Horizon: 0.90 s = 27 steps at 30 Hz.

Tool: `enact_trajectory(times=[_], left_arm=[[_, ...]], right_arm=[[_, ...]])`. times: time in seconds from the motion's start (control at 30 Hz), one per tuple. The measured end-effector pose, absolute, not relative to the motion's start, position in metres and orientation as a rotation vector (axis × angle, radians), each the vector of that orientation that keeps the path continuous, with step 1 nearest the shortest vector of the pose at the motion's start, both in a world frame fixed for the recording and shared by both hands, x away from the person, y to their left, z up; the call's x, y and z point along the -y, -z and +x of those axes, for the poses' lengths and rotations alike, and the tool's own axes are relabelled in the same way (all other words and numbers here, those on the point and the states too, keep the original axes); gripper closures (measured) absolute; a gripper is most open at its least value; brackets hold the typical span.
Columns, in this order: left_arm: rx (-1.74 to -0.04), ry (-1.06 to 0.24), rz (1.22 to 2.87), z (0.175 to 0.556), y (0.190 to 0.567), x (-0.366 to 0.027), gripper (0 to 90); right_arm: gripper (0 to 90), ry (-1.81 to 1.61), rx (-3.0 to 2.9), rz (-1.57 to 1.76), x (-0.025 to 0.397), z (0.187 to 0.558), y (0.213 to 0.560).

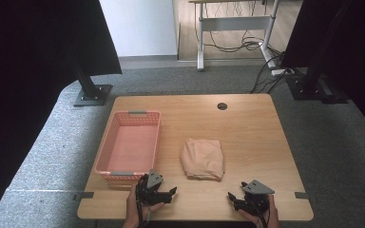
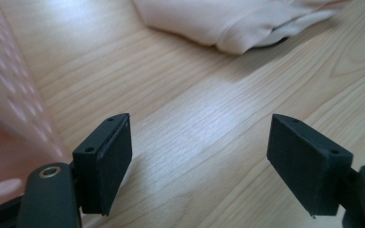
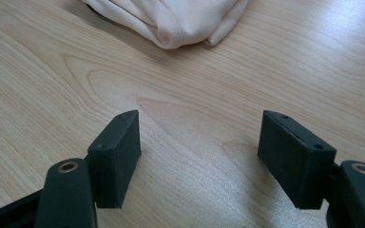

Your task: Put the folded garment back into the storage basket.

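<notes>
A folded beige cloth (image 1: pixel 202 158) lies on the wooden table (image 1: pixel 247 128), right of a pink plastic basket (image 1: pixel 131 145). My left gripper (image 1: pixel 170 194) is open near the front edge, just below the basket's front corner, empty. My right gripper (image 1: pixel 234 199) is open at the front right, below the cloth, also empty. In the left gripper view the cloth (image 2: pixel 228 21) lies ahead at the top and the basket (image 2: pixel 4 109) wall stands at the left; the left gripper (image 2: pixel 199 159) hovers over bare wood. In the right gripper view the cloth (image 3: pixel 171 19) lies ahead of the right gripper (image 3: pixel 199 159).
The basket is empty. A round cable hole (image 1: pixel 222 106) sits near the table's far edge. Black stands (image 1: pixel 91 92) and a desk frame with cables (image 1: pixel 237 28) stand on the grey carpet beyond the table.
</notes>
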<state>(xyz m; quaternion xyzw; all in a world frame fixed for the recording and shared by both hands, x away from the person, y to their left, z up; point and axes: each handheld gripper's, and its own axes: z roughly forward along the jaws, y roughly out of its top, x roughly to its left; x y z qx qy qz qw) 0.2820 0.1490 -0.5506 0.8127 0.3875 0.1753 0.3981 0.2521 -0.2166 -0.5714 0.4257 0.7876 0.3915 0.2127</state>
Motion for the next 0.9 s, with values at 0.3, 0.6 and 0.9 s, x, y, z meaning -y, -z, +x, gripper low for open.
enact_trajectory(times=[0.3, 0.6, 0.9], left_arm=[[-0.943, -0.475, 2.018, 0.278, 0.531, -0.141, 23.4], [-0.931, -0.479, 1.99, 0.285, 0.518, -0.131, 23.7], [-0.94, -0.472, 1.98, 0.293, 0.516, -0.125, 23.7]], right_arm=[[30.4, -1.086, -2.184, 1.182, 0.217, 0.252, 0.572], [30.3, -1.086, -2.184, 1.182, 0.217, 0.252, 0.572], [30.2, -1.086, -2.185, 1.181, 0.217, 0.252, 0.572]])
